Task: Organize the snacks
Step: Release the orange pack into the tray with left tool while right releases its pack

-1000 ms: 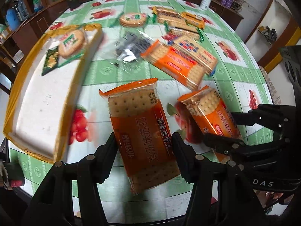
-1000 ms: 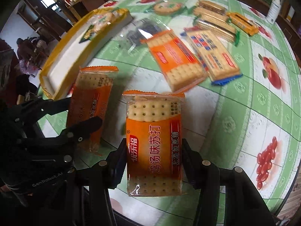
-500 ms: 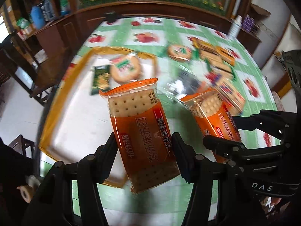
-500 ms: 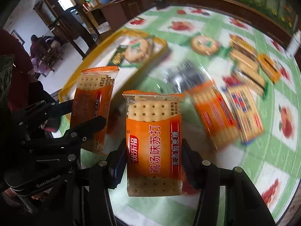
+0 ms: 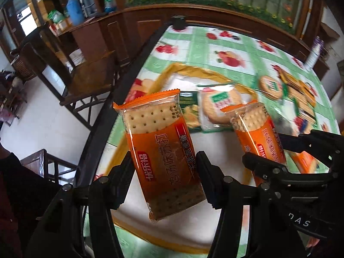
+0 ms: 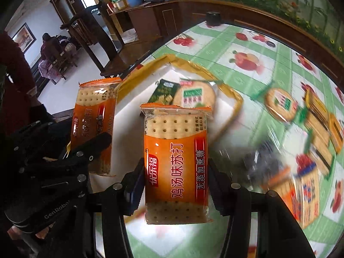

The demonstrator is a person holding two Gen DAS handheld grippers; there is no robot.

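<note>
Right gripper clamped on an orange soda-cracker pack, held above the gold-rimmed tray. Left of that pack, left gripper pinching a second cracker pack.

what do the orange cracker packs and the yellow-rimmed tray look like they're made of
Orange cracker pack and its twin: thin glossy plastic film, judging by the clear window showing the crackers, crimped zigzag ends and glare. Tray: white base with a shiny, wrinkled gold rim, probably foil-faced cardboard or thin plastic; the blur leaves that open.
</note>
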